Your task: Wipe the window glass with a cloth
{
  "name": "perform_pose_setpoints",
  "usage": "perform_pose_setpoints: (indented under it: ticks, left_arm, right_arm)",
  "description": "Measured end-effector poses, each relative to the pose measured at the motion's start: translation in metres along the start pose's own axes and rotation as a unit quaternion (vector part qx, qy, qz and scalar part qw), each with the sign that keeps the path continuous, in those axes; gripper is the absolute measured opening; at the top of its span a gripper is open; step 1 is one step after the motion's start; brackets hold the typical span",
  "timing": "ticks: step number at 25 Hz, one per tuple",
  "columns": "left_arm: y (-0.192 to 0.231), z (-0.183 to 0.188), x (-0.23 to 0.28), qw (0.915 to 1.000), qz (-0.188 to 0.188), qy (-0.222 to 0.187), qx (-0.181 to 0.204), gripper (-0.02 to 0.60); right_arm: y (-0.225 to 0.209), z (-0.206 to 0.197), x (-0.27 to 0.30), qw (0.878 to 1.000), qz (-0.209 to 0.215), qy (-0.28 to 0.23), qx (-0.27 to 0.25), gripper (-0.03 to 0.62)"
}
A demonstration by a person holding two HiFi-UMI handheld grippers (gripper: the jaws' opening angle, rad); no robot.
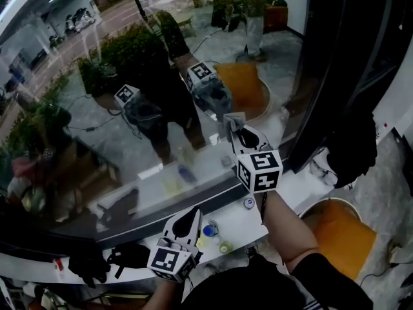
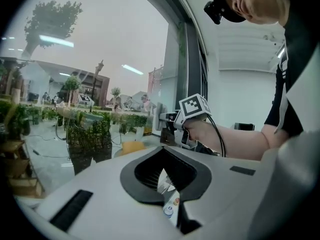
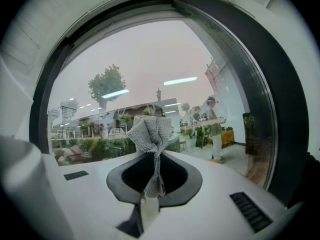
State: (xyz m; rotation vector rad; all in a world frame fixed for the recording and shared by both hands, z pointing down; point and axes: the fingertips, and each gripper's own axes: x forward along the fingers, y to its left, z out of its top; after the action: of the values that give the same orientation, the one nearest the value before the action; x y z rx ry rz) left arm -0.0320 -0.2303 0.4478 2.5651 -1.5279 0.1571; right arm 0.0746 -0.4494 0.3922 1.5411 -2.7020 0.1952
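right hand-held gripper [image 3: 151,193] clamped shut on bunched grey cloth [image 3: 150,134]

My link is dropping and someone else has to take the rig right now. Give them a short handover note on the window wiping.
Right gripper: shut on the bunched cloth, held up at the lower part of the glass. Whether the cloth touches it cannot be told.
Left gripper: shut, empty, low over the sill.
Sill: a few small round items lie beside the left gripper.
Done: cloth gripped and at the glass; no wiped patch shows.
Left: wipe the glass, probably starting where the cloth is; keep the left gripper off the small items.
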Motion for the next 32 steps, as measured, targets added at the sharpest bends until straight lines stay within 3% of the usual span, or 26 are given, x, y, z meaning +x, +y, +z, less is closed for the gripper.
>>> perform_pose_setpoints:
  ticks: [9, 17, 22, 32]
  left_arm:
    - [-0.049, 0.005, 0.085, 1.0000, 0.000, 0.001, 0.003, 0.008]
    - [-0.059, 0.010, 0.094, 0.9999, 0.011, -0.007, 0.001, 0.008]
    - [-0.054, 0.011, 0.089, 0.9995, 0.029, -0.012, -0.010, 0.008]
    - [-0.056, 0.007, 0.088, 0.9994, 0.031, -0.011, -0.014, 0.008]
  right_arm:
    - [-0.111, -0.012, -0.005, 1.000, -0.006, 0.010, 0.003, 0.044]
    - [-0.108, -0.010, -0.005, 1.000, 0.016, 0.010, -0.010, 0.044]
    - [-0.109, -0.009, -0.006, 1.000, 0.013, 0.001, -0.014, 0.044]
    - [-0.111, -0.011, -0.003, 1.000, 0.016, 0.004, -0.023, 0.044]
